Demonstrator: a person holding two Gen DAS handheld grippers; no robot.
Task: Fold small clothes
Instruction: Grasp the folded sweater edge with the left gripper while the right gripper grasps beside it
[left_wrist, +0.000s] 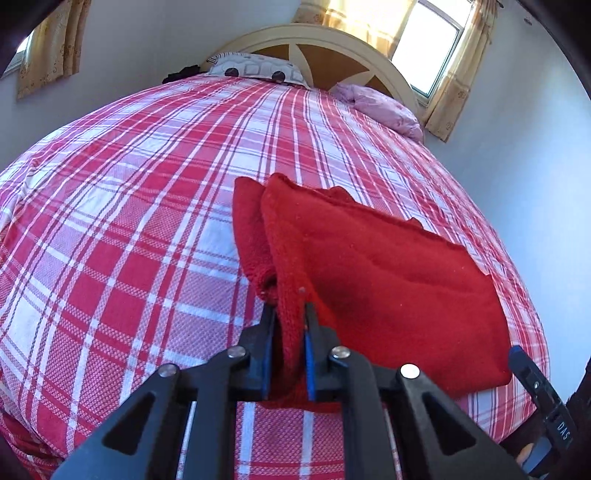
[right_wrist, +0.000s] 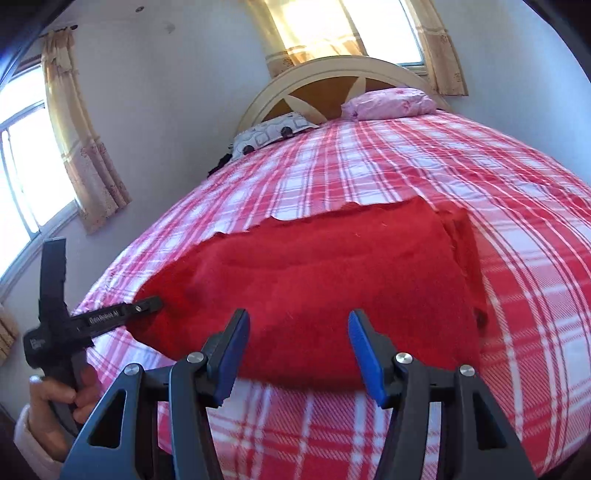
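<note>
Red knitted garment (left_wrist: 388, 266) lies on the bed (left_wrist: 129, 221), its near corner clenched by the left gripper (left_wrist: 290, 314) while the right gripper (right_wrist: 299, 332) hovers released, so a one-sided lift could skew the fold.

We are looking at a home bedroom: a bed (left_wrist: 147, 221) wearing a red-and-white plaid cover, an arched wooden headboard (left_wrist: 325, 48), pillows (right_wrist: 388, 103) resting against it, and curtained windows (left_wrist: 432, 51) letting daylight in.

Both wrist views low over bed (left_wrist: 147, 221)
</note>
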